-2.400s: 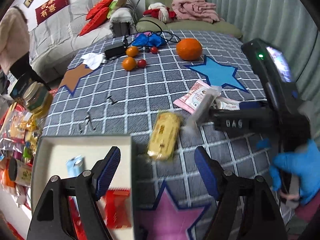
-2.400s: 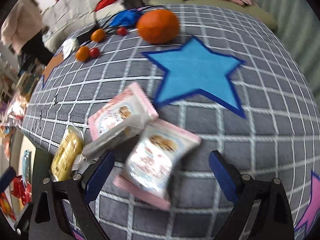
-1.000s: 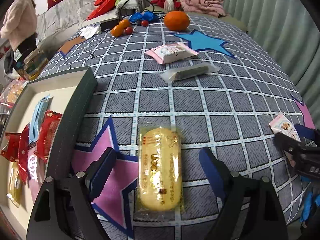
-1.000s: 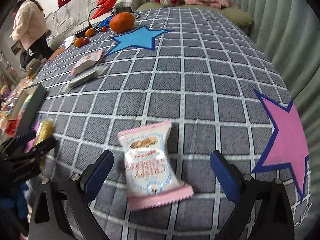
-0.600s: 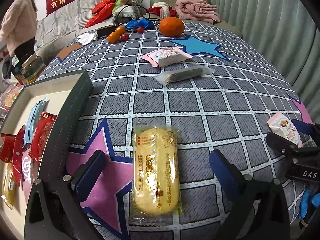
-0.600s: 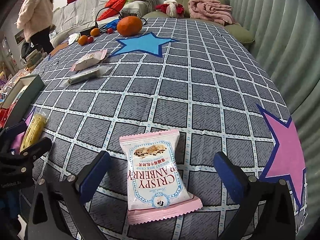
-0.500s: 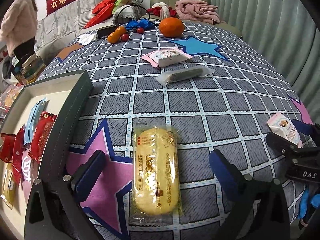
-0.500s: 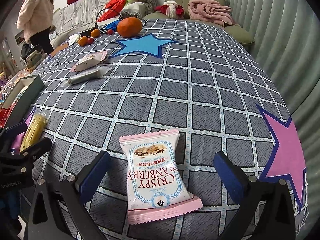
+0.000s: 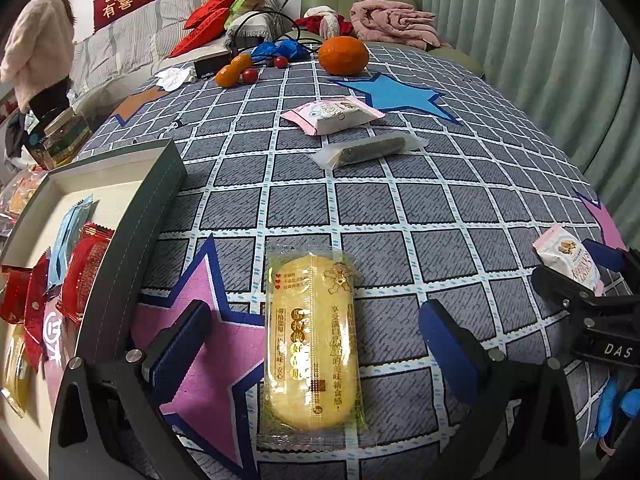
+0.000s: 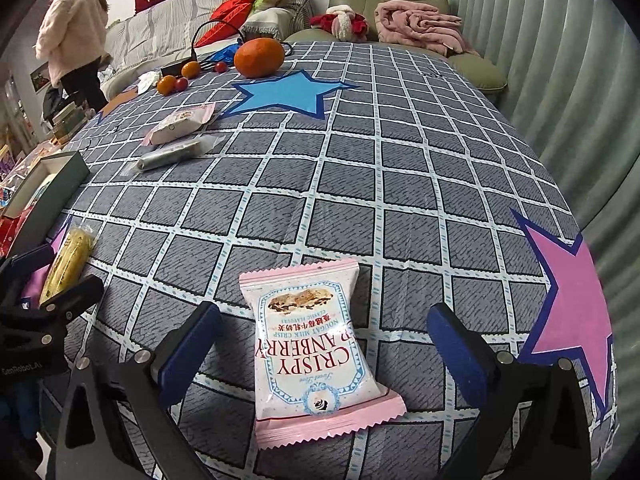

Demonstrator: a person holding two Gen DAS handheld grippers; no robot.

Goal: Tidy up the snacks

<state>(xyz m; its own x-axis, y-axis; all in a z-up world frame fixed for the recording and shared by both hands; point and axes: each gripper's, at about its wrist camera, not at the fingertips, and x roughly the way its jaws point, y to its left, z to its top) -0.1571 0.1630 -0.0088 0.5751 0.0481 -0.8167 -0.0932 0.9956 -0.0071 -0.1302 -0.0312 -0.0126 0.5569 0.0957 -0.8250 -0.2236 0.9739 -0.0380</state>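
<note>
We are holding the left gripper [image 9: 312, 344] with jaws wide apart, gripping nothing, straddling the long yellow cake in clear wrapper [image 9: 312, 340] lying on the checked grey tabletop [image 9: 400, 200]. The right gripper [image 10: 324, 348] is likewise spread wide around the pink-and-white cranberry crisp packet [image 10: 316, 352], empty. To grasp well, we are centring each packet, lowering until the pads flank its middle, then closing gently and carrying towards the dark-rimmed open box [image 9: 132, 216] at our left.
</note>
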